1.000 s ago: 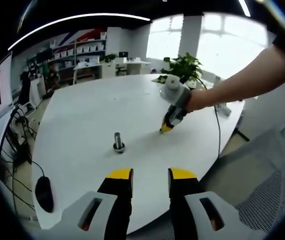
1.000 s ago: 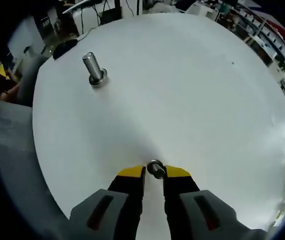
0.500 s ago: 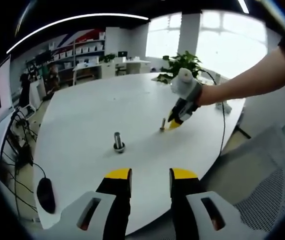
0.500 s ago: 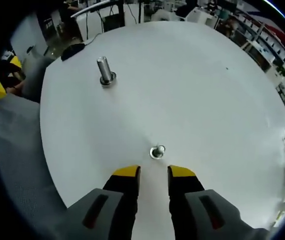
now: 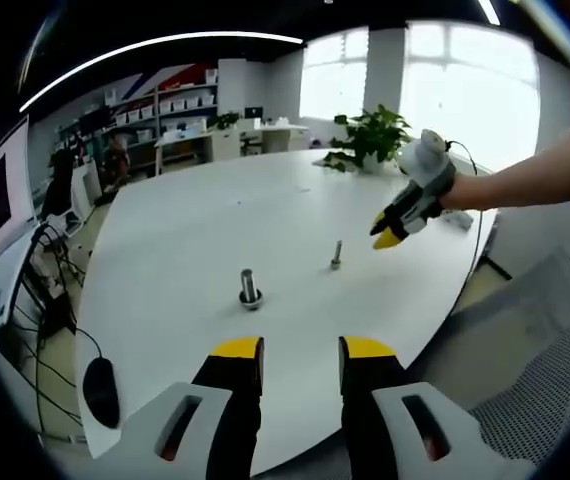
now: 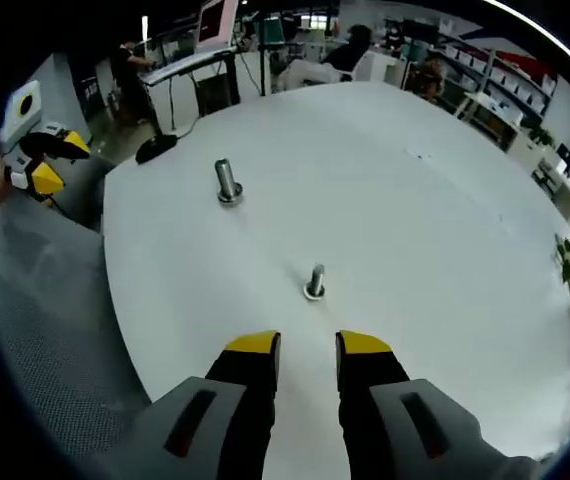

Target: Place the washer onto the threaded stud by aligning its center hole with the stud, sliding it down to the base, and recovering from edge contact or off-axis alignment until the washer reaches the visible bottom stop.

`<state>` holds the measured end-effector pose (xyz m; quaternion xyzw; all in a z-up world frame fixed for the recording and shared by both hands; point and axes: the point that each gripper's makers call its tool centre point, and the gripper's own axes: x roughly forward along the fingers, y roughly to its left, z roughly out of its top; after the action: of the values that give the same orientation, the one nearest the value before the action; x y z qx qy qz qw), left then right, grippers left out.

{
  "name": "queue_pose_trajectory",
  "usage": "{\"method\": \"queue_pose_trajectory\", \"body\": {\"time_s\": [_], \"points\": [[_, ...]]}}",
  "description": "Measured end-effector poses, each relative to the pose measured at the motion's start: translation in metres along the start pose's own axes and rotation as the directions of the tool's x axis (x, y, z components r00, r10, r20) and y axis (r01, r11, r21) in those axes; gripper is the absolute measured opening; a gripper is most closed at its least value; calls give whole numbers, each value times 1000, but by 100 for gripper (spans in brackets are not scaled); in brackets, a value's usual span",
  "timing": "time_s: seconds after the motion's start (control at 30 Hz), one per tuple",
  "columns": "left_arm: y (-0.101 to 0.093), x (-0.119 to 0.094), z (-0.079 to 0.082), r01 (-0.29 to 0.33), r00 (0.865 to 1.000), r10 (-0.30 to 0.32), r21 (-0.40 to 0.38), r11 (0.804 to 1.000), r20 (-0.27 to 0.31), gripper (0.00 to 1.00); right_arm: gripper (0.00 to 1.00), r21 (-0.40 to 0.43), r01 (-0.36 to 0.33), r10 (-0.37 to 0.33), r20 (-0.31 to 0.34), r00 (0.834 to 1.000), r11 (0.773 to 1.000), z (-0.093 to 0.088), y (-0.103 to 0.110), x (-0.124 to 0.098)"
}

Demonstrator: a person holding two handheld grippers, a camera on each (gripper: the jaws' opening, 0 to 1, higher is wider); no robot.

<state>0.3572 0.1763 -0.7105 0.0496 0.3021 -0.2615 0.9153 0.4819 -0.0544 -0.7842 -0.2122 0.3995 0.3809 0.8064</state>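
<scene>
Count on the round white worktop (image 5: 195, 215): 2 upright metal studs. One thicker silver threaded stud with a collar at its base (image 5: 250, 288), centre of the left gripper view; one thinner silver stud with a small base ring (image 5: 336, 256), right of centre. 2 yellow-tipped grey hand-held grippers: left (image 5: 300, 350), right (image 6: 308, 346). 1 black mouse (image 5: 101, 390), lower left. 1 green potted plant (image 5: 373, 135), upper right.

White table (image 6: 445, 230); silver stud (image 6: 228, 181) — yellow fingertips (image 6: 252, 343).
</scene>
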Motion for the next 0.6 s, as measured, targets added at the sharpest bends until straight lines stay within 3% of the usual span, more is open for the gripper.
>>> {"method": "queue_pose_trajectory", "body": {"time_s": [0.37, 0.6], "points": [[0, 1, 0, -7, 1000, 7, 1, 1000, -2, 29, 24, 111, 15, -30, 139, 990, 994, 5, -6, -33], [2, 0, 0, -18, 1000, 18, -2, 1000, 1, 29, 24, 143, -2, -29, 212, 977, 990, 10, 4, -43]]}}
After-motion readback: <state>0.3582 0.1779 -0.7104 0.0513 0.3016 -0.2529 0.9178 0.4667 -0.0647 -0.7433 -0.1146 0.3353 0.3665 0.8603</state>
